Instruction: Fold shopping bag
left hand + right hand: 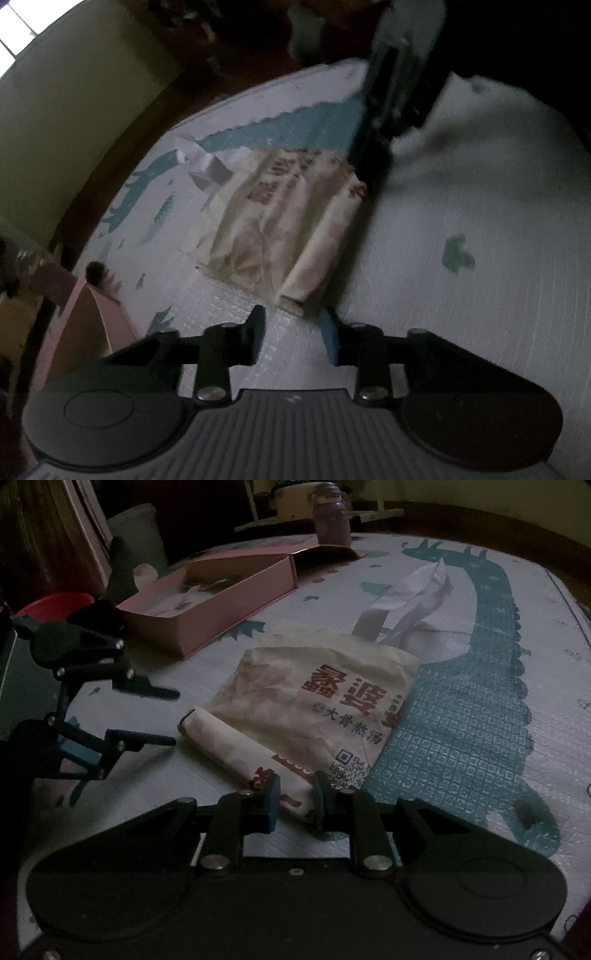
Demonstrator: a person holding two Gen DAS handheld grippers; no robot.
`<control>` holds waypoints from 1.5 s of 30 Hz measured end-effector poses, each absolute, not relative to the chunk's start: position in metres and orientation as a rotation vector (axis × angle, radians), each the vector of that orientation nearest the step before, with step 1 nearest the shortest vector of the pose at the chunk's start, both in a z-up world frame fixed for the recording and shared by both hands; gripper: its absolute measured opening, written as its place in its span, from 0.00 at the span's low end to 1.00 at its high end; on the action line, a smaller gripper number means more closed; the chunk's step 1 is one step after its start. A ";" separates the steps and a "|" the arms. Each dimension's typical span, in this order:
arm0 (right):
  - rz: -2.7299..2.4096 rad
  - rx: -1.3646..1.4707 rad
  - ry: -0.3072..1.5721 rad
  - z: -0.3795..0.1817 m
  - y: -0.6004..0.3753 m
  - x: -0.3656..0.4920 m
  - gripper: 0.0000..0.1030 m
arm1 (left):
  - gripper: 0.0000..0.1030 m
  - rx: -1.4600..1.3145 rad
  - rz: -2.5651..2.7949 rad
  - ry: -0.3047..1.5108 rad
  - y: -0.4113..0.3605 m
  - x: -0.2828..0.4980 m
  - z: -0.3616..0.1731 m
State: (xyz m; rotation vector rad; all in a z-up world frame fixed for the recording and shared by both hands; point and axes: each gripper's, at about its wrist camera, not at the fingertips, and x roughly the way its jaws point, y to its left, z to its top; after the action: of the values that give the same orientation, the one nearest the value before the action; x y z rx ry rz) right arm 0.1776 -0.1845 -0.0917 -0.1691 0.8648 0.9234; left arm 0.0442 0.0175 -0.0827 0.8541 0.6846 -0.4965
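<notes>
Both sets of jaws stand open — the right gripper (294,801) straddles the rolled end of the shopping bag (314,709) without pinching it, and the left gripper (173,716) hovers empty just beside the roll. Mid-mat (480,738) lies the bag, handles toward the far edge; a pink box (207,602) sits near the far left corner.

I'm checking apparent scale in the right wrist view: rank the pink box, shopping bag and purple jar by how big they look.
1. shopping bag
2. pink box, close behind; it lies farther off, so the order is unsure
3. purple jar, clearly smallest
</notes>
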 end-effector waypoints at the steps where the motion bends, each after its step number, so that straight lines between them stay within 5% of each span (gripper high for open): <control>1: 0.931 -0.175 0.866 -0.092 -0.185 0.178 0.17 | 0.30 0.884 -0.503 0.676 0.015 0.042 -0.085; 24: 1.087 -0.178 0.940 -0.093 -0.190 0.206 0.15 | 0.29 1.453 -0.574 0.338 -0.019 0.032 -0.131; 26: 1.088 -0.167 0.943 -0.093 -0.191 0.207 0.15 | 0.16 1.445 -0.582 0.336 -0.019 0.035 -0.132; 32: 1.060 -0.147 0.925 -0.092 -0.192 0.201 0.16 | 0.11 1.403 -0.570 0.359 -0.026 0.040 -0.133; 35: 1.063 -0.333 0.828 -0.084 -0.184 0.171 0.25 | 0.11 1.391 -0.585 0.367 -0.029 0.036 -0.128; 37: 1.092 -0.561 0.727 -0.079 -0.171 0.134 0.40 | 0.10 1.382 -0.623 0.370 -0.032 0.026 -0.124; 45: 1.126 -0.778 0.581 -0.083 -0.161 0.099 0.22 | 0.10 1.240 -0.687 0.457 -0.030 0.020 -0.106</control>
State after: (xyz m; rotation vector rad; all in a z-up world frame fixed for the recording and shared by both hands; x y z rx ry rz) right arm 0.0987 -0.1615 -0.0831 -0.7777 0.5811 1.1263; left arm 0.0203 -0.0296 -0.1062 1.2405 0.4566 -0.6870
